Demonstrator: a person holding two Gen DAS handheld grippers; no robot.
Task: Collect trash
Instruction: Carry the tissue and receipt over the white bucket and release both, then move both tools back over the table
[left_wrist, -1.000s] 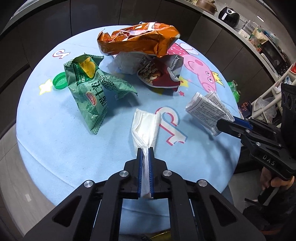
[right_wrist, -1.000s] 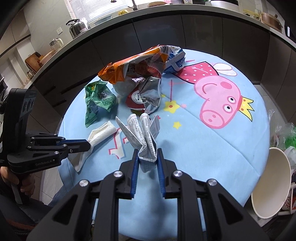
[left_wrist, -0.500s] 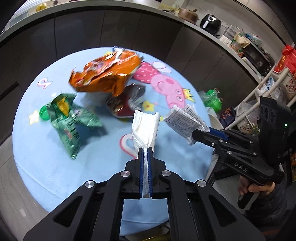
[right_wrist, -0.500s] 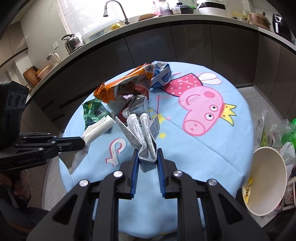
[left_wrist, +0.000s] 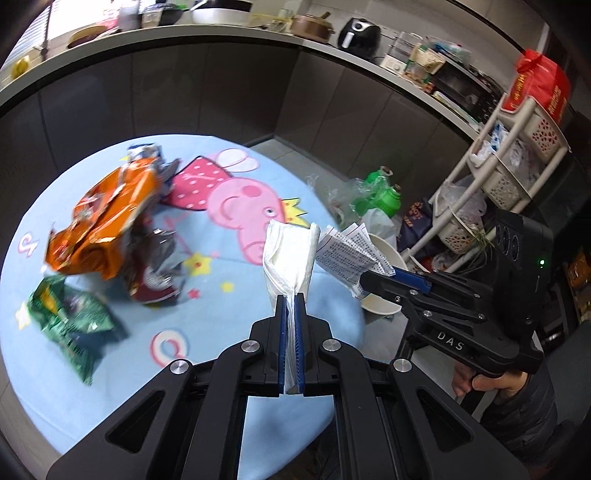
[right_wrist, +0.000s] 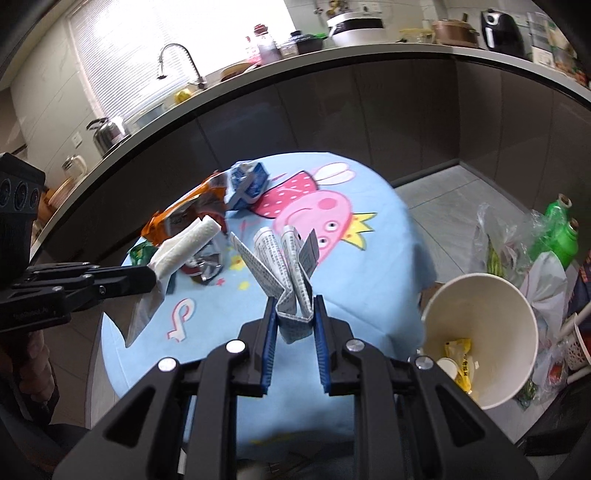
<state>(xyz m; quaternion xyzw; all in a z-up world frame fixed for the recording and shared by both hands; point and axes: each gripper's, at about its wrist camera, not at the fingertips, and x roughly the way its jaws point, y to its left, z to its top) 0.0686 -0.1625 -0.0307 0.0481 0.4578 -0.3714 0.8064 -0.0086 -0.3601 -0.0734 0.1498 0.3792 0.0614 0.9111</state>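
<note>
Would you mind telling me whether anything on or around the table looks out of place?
Torn snack bags, one orange and one green, lie crumpled on the blue tablecloth, beside a squashed blue carton.

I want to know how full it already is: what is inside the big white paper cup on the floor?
Inside the white paper cup, a crumpled yellow wrapper and a small white round piece lie near the bottom. The right gripper's frame covers the cup's lowest edge.

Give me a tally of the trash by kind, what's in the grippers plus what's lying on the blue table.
Snack bags on the table: 3, orange, green, red and silver
Blue and white carton on the table: 1
White tissue in the left gripper: 1
Folded printed paper in the right gripper: 1
Total: 6
</note>
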